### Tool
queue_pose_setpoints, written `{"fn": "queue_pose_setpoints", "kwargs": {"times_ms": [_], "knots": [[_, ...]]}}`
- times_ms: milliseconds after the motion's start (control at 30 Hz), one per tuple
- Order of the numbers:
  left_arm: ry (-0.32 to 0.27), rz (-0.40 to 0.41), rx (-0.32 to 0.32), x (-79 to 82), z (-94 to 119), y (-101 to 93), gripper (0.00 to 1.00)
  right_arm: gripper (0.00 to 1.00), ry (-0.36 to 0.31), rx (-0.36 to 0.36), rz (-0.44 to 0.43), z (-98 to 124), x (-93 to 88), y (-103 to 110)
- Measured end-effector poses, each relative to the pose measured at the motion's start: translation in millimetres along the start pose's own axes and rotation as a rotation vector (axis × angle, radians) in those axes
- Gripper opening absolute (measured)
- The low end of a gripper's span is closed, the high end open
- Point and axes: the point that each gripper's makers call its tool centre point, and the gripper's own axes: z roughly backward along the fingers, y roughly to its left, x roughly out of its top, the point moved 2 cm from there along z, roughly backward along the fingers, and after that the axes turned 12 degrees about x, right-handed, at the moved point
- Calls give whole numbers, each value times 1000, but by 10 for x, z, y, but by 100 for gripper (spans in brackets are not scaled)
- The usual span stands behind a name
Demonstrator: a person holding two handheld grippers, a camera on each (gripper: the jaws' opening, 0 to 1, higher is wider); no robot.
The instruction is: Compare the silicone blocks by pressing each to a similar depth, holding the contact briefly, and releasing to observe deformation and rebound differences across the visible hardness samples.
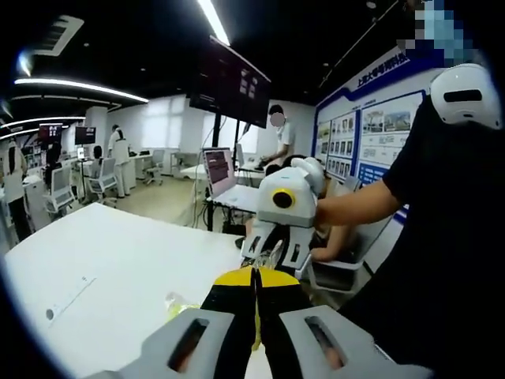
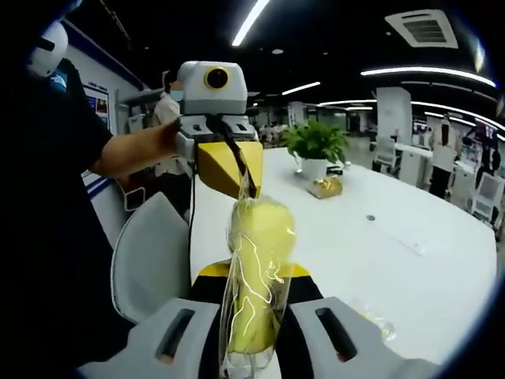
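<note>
The right claw (image 2: 251, 316) and left claw (image 2: 237, 178) each pinch the bagged yellow block (image 2: 256, 276) between them.

In the right gripper view, the lower end of the wrapped yellow block (image 2: 256, 276) runs off the bottom edge between the right gripper (image 2: 254, 347)'s jaws, so the grip on it is cut off. Its top is partly covered by the left gripper (image 2: 237, 178). A clear bag (image 2: 371, 317) near the table (image 2: 410, 260)'s near edge is too faint to tell its contents. In the left gripper view, the block shows only as a thin yellow sliver (image 1: 256, 335) behind closed jaws. The small wrapped thing (image 1: 177, 302) on the table is unclear. Wall posters (image 1: 347, 138) are illegible.
</note>
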Motion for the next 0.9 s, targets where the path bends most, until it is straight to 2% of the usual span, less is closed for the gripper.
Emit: {"fn": "queue_pose_setpoints", "kwargs": {"times_ms": [100,167,267,500,700,767,800,900], "knots": [[5,8,0,-2,6,6,0,12,2,-26,26,4,-3,-47],[10,15,4,-17,8,16,0,14,8,-46,76,-7,-2,-72],[5,12,5,-11,27,12,0,18,-10,-44,3,-6,-6,-77],[29,39,37,-103,63,92,0,35,2,-78,2,-20,-76,-107],[24,60,47,-142,115,99,0,66,-61,-134,-15,-2,-22,-157],[19,101,49,-142,134,113,0,75,-76,-149,-20,1,-9,-169],[11,85,61,-143,143,121,0,80,-83,-156,-19,3,1,-174],[5,97,67,-156,162,117,0,91,-134,-182,-26,25,64,-184]]}}
